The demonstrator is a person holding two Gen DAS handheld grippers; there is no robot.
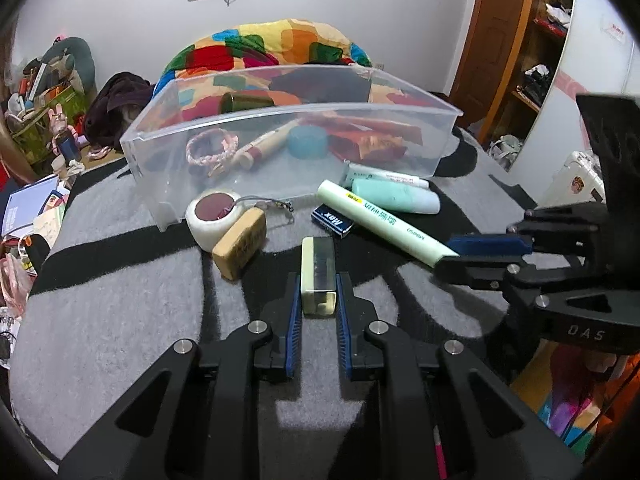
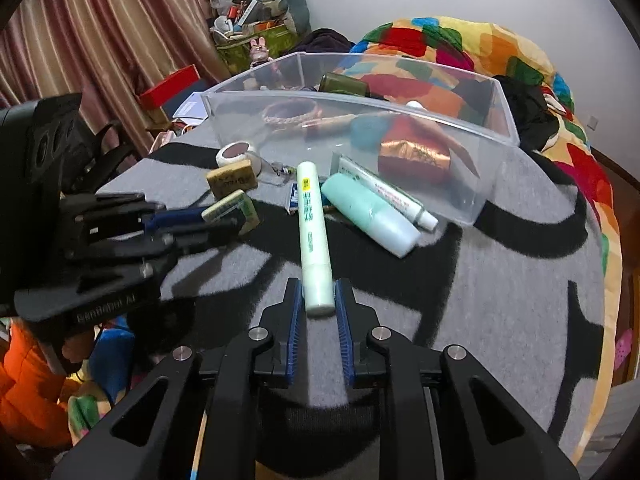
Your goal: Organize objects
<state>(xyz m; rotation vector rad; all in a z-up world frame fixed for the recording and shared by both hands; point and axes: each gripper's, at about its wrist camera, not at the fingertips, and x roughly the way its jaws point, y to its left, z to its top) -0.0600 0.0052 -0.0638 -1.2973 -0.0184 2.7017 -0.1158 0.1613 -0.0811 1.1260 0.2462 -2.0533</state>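
My left gripper (image 1: 319, 278) is shut on a small pale green block with a clear sleeve (image 1: 318, 264), its blue pads pressing both long sides just above the grey blanket. My right gripper (image 2: 318, 284) is shut on the near end of a long pale green tube (image 2: 314, 220), which lies pointing toward the clear plastic bin (image 2: 360, 100). In the left wrist view the right gripper (image 1: 452, 254) comes in from the right, at the tube's (image 1: 380, 220) end. In the right wrist view the left gripper (image 2: 236, 216) comes in from the left, with the block (image 2: 230, 206) in it.
The clear bin (image 1: 280, 114) holds a pink braided bracelet, a blue round lid, a red-gold packet, a dark jar and a wooden stick. In front of it lie a tape roll (image 1: 212, 216), a tan block (image 1: 240, 248), a blue staple box (image 1: 332, 222), a mint bottle (image 1: 396, 198) and a white tube (image 1: 384, 178).
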